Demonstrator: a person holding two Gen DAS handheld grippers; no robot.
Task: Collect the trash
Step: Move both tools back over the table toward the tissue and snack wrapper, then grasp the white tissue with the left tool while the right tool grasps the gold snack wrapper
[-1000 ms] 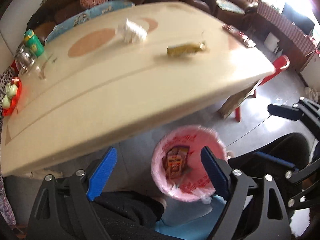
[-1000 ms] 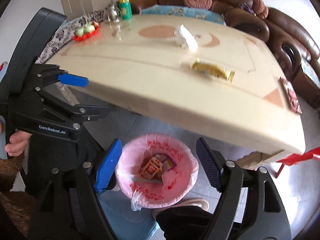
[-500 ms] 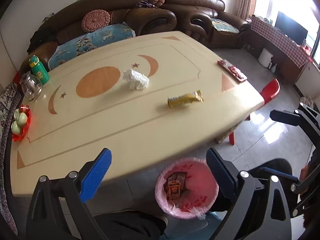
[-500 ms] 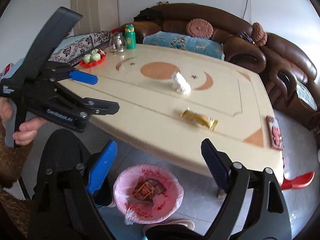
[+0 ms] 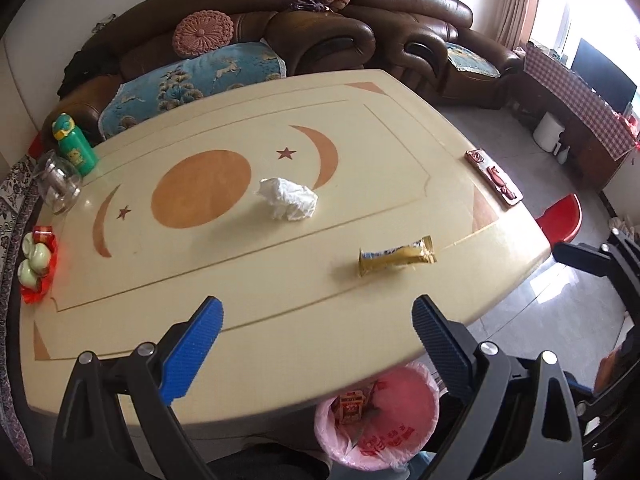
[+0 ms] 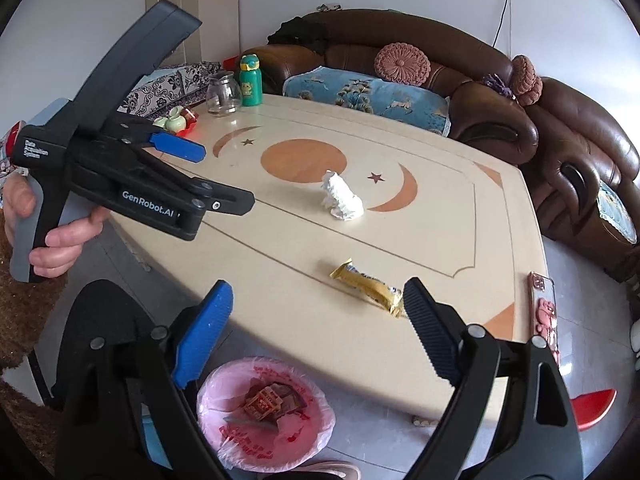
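Observation:
A crumpled white tissue [image 5: 288, 199] [image 6: 341, 197] lies mid-table. A gold snack wrapper [image 5: 396, 260] [image 6: 369, 288] lies nearer the front edge. A trash bin with a pink bag [image 5: 378, 424] [image 6: 264, 414] stands on the floor below the table's front edge, with wrappers inside. My left gripper [image 5: 316, 344] is open and empty above the near table edge; it also shows in the right wrist view [image 6: 208, 184]. My right gripper [image 6: 318, 328] is open and empty, its right finger close to the gold wrapper.
On the cream table [image 5: 240, 280]: a green bottle [image 5: 74, 150], a glass jar [image 5: 56, 186], a red tray with cups [image 5: 36, 264] at the left, a pink phone [image 5: 494, 178] at the right edge. Brown sofas [image 5: 320, 28] behind, a red stool [image 5: 560, 220] to the right.
Both grippers have risen from low over the bin to above the table's near edge. The view now looks across the tabletop. Both stay open and empty.

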